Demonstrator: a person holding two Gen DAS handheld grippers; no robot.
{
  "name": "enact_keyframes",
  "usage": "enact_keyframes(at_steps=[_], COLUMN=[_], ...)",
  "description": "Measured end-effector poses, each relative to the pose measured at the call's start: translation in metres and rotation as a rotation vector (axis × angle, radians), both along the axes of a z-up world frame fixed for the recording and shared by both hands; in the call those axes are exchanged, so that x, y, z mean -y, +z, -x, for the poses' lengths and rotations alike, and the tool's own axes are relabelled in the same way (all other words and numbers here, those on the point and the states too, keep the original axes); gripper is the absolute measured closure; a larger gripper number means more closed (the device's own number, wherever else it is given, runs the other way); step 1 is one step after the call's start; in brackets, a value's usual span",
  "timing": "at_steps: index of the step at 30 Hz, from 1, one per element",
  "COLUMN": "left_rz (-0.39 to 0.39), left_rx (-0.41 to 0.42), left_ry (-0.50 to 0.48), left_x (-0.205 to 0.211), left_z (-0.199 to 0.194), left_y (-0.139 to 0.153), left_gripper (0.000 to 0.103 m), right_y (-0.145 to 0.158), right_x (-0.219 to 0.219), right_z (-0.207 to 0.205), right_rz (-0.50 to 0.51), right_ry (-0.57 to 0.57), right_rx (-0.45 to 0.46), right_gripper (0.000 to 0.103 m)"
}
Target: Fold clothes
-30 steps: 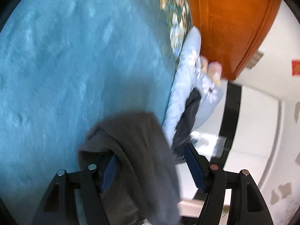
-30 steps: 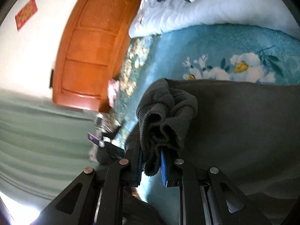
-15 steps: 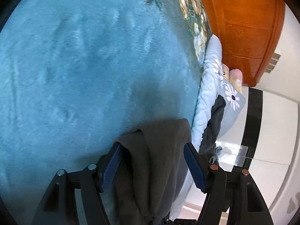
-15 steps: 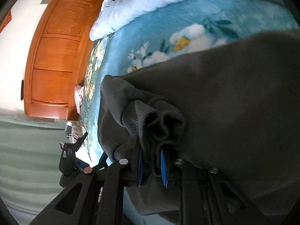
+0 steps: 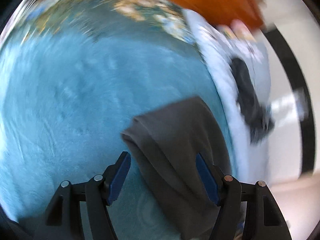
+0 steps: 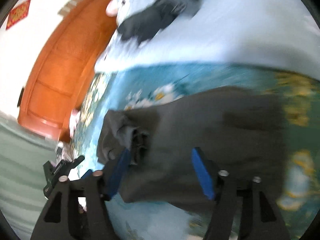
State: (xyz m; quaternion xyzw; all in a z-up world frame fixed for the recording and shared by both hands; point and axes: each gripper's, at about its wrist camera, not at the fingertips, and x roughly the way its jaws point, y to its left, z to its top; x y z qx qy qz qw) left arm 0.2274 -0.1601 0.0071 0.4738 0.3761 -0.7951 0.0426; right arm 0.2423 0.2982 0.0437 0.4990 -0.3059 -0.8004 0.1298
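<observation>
The right gripper [image 6: 160,170] is opening and has just let go of the bunched cuff; the grey sweater [image 6: 210,128] now lies on the blue bedspread [image 5: 70,100]. The left gripper [image 5: 163,177] stays apart, cloth loose between. Fold laid, I'd say.

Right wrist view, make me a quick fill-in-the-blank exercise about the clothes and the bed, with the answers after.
1. The grey garment lies on a blanket whose main colour is ____.
2. The blue pads on the right gripper fingers stand ____ the garment's bunched cuff, not pressing it.
3. The headboard behind the bed is made of ____.
4. Another dark garment lies on the pale ____.

Answers: blue; apart from; wood; quilt
</observation>
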Motion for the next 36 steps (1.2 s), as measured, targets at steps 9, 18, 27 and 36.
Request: enact_keyframes(at_steps=[9, 18, 27, 36], left_rz=[0.487, 0.535, 0.57, 0.605], left_rx=[0.021, 0.026, -0.023, 0.075], left_ry=[-0.368, -0.436, -0.502, -0.542], left_x=[-0.124, -0.147, -0.17, -0.175], left_z=[0.041, 0.051, 0.05, 0.048], left_y=[0.02, 0.01, 0.006, -0.031], left_gripper=[0.031, 0.031, 0.031, 0.027], right_y=[-0.026, -0.074, -0.094, -0.09], right_x=[-0.087, -0.08, -0.063, -0.063], right_z=[-0.075, -0.084, -0.059, -0.035], right_rz=[0.035, 0.283, 0.382, 0.405], right_ry=[-0.253, -0.416, -0.49, -0.508], right_rx=[0.089, 0.103, 0.094, 0.057], right_gripper=[0.013, 0.011, 0.011, 0.012])
